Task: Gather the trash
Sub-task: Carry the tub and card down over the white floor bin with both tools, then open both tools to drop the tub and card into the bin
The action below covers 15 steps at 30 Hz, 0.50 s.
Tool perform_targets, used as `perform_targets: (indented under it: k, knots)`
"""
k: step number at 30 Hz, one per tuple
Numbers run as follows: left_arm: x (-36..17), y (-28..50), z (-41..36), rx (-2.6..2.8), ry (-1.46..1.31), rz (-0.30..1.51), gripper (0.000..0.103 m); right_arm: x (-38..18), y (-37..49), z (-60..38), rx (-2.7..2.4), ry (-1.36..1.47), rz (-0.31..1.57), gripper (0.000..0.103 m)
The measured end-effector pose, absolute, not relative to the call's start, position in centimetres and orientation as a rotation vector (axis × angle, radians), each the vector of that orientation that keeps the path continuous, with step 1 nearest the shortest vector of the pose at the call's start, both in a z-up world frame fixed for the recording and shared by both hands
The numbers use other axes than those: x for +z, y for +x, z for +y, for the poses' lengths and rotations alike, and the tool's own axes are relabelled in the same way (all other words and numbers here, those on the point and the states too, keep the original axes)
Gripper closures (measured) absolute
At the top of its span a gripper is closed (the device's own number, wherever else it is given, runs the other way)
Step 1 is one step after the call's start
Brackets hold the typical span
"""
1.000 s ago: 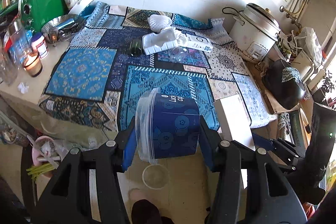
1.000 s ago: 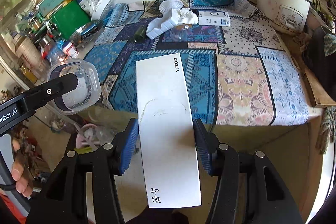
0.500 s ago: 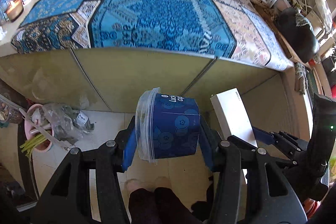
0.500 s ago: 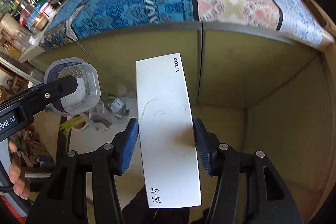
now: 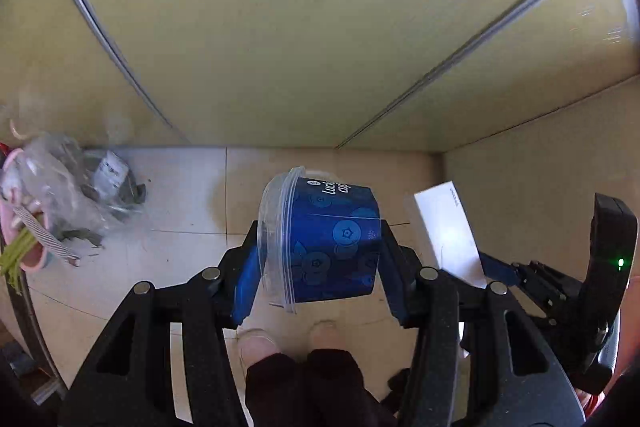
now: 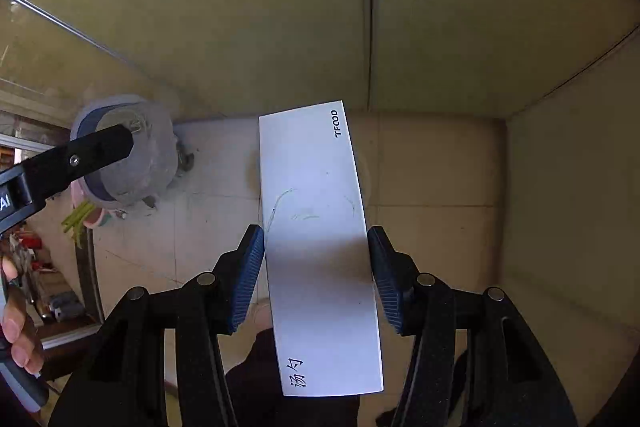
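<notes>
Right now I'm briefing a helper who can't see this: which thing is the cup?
Below the yellow cabinet doors, over the tiled floor, the left tongs grip it. The cup is dark blue with a clear lid, unlike the flat white box beside it.

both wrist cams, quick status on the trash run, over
Left gripper shut on blue cup. Right gripper shut on white box. Both over tiled floor, trash bag off to the left. Nothing in the way.
</notes>
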State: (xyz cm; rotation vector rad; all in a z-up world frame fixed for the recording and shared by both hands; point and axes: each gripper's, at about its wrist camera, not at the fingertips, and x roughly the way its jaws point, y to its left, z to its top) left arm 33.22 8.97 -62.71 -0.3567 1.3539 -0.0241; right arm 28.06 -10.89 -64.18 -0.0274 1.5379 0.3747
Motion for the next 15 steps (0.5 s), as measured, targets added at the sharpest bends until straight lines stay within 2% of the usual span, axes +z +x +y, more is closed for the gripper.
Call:
perform_targets:
  k: [8, 15]
  knots:
    - [-75.8, 34.4, 10.1, -0.037, -0.424, 1.39, 0.051, -78.0, 28.6, -9.0, 0.407, -0.047, 1.647, 0.053]
    - [-83.5, 36.4, 9.2, -0.107, -0.475, 1.444, 0.051, -83.4, 29.6, -9.1, 0.412, -0.04, 1.674, 0.053]
